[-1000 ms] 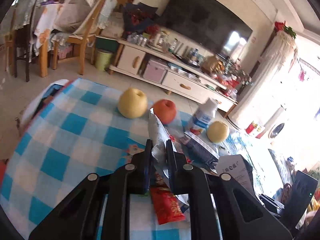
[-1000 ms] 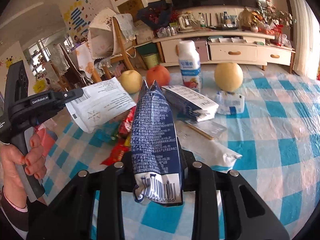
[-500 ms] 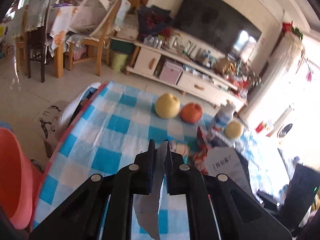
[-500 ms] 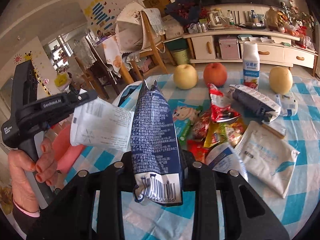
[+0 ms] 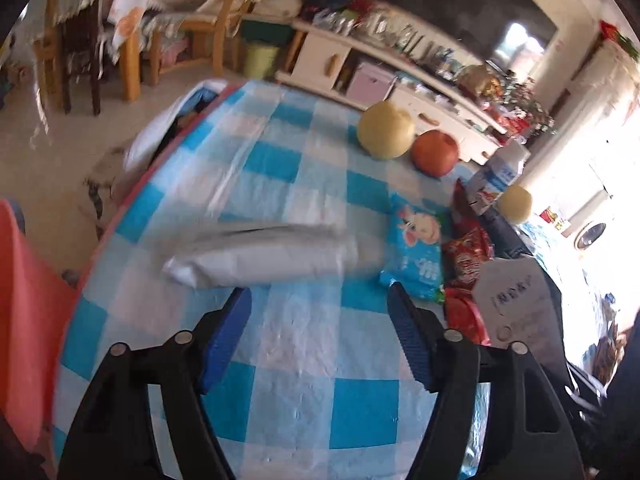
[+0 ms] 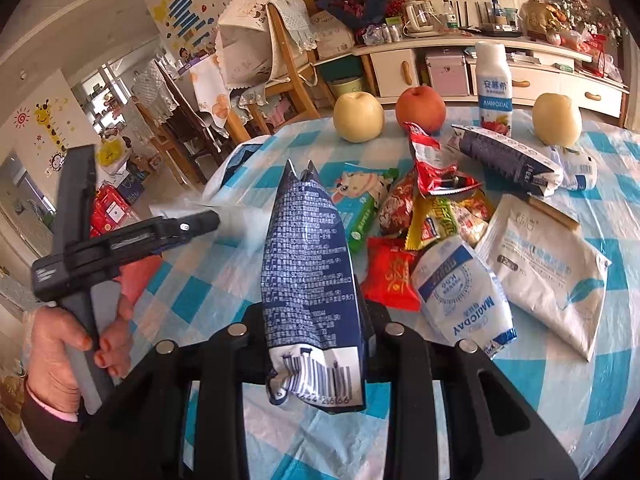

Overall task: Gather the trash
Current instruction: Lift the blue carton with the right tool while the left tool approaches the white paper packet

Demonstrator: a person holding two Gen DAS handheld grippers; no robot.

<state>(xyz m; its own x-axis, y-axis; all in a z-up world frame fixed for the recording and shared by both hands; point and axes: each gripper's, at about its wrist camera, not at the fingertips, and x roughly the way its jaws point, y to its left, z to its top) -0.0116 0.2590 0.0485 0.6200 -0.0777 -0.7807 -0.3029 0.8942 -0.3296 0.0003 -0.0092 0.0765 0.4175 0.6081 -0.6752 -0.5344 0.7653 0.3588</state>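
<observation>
Gripping a dark blue printed packet (image 6: 310,280) upright in our right gripper (image 6: 316,332), we see our left gripper (image 5: 320,312) opening, nothing between its pads; a blurred white wrapper (image 5: 260,256) shows just beyond them, near the pink bin (image 5: 24,320) at left.

On the table stood two yellow pears (image 6: 358,117) (image 6: 557,120), one red apple (image 6: 420,109) and one white bottle (image 6: 493,88). Two dark blue wrappers (image 6: 312,264) (image 6: 508,158) showed. One pink bin (image 5: 24,320) sat beside it.
</observation>
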